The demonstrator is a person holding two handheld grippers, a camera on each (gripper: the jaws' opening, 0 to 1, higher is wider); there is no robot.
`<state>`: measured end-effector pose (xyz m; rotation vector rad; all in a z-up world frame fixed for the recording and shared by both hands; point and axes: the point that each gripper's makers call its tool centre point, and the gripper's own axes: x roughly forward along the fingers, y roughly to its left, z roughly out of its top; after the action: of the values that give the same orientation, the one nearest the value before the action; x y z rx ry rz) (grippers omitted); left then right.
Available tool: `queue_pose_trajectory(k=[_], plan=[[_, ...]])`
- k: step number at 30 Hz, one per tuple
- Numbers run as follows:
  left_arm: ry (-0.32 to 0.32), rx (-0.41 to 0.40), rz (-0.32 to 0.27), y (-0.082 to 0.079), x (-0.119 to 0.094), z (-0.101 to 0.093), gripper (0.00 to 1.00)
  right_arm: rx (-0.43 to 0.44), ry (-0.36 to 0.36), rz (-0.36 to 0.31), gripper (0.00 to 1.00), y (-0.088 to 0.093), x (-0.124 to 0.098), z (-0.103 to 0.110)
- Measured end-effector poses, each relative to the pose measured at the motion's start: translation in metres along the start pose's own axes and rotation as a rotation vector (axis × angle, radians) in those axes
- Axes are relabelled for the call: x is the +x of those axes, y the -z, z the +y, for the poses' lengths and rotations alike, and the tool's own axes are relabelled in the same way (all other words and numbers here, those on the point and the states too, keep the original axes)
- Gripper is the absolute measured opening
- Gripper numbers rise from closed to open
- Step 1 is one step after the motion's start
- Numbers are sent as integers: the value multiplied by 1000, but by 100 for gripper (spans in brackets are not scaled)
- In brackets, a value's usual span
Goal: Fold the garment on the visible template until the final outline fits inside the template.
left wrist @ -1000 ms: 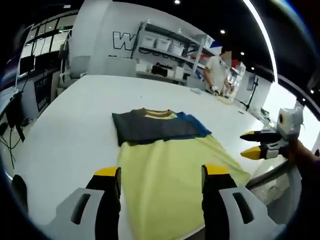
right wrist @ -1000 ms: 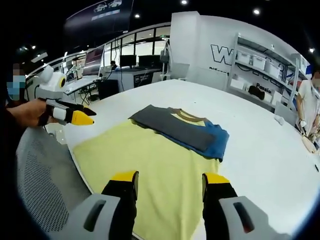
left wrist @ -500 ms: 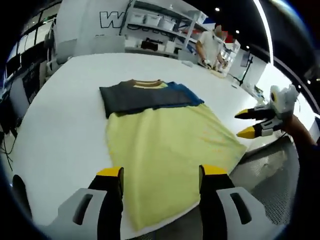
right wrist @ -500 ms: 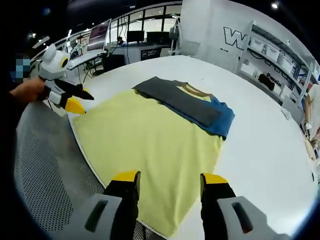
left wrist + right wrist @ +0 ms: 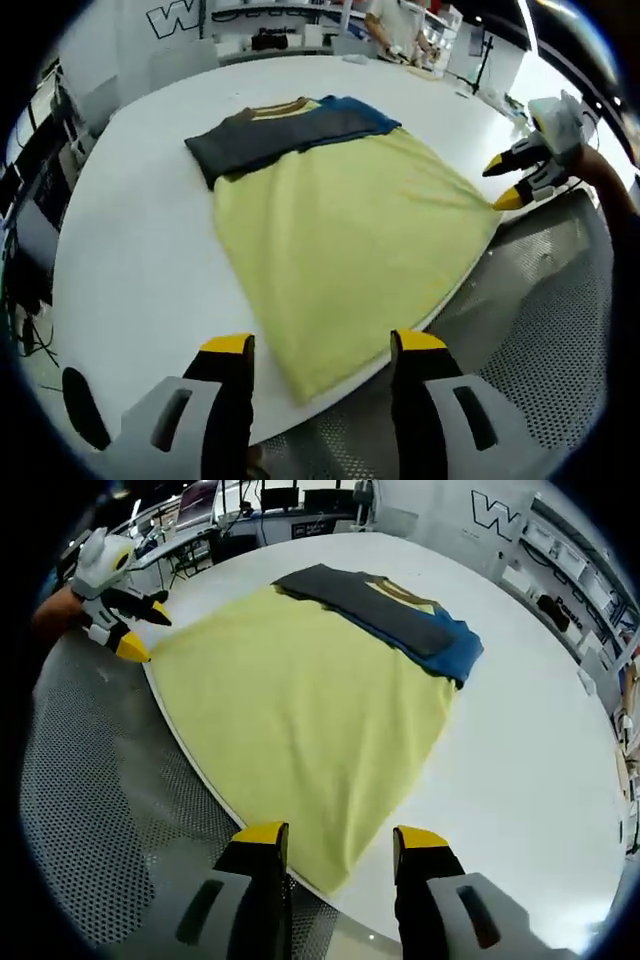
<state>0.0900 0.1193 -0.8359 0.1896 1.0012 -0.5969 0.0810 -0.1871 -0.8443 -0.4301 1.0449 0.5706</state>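
Although the shirt (image 5: pixel 340 220) lies flat and spread on the white table (image 5: pixel 130 250), its yellow body reaches right to the near edge, with the two lower corners at or just over the rim above a perforated grey surface (image 5: pixel 90 780). Its upper part, with a dark grey sleeve, a blue sleeve and a tan collar, looks already folded in across the chest at the far end. No printed outline can be made out on the table, so how well the shirt would fit a template cannot be told.

The left gripper (image 5: pixel 320 350) hangs above the near left hem corner with its yellow-tipped fingers apart and nothing between them. The right gripper (image 5: pixel 335 835) hangs above the near right hem corner, fingers likewise apart and empty. Each one also shows at the edge of the other's view, jaws parted, close beside its own corner but not clearly touching cloth.

The shirt looks like thin knit cotton: light, limp and easily creased, with no stiffness to hold a shape once lifted. It will likely drape and sag between two holds, and it may slide on the smooth tabletop if dragged rather than lifted. The sensible places to take hold appear to be the two hem corners, pinched through the edge, then carried together toward the collar so the fold line stays straight.
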Motion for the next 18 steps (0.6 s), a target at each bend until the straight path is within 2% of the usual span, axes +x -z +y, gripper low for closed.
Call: queue_pose_trajectory(k=[3, 6, 8, 12, 18], plan=[[9, -57, 40, 12, 0, 5, 35, 7, -4, 10, 39, 4, 0, -1], [22, -72, 49, 17, 0, 6, 24, 17, -9, 17, 36, 7, 0, -1], [23, -79, 59, 19, 2, 7, 24, 18, -13, 27, 35, 10, 0, -1], [11, -68, 119, 30, 7, 10, 24, 28, -14, 34, 32, 14, -1, -2], [41, -91, 140, 33, 9, 7, 14, 51, -18, 64, 28, 26, -2, -4]])
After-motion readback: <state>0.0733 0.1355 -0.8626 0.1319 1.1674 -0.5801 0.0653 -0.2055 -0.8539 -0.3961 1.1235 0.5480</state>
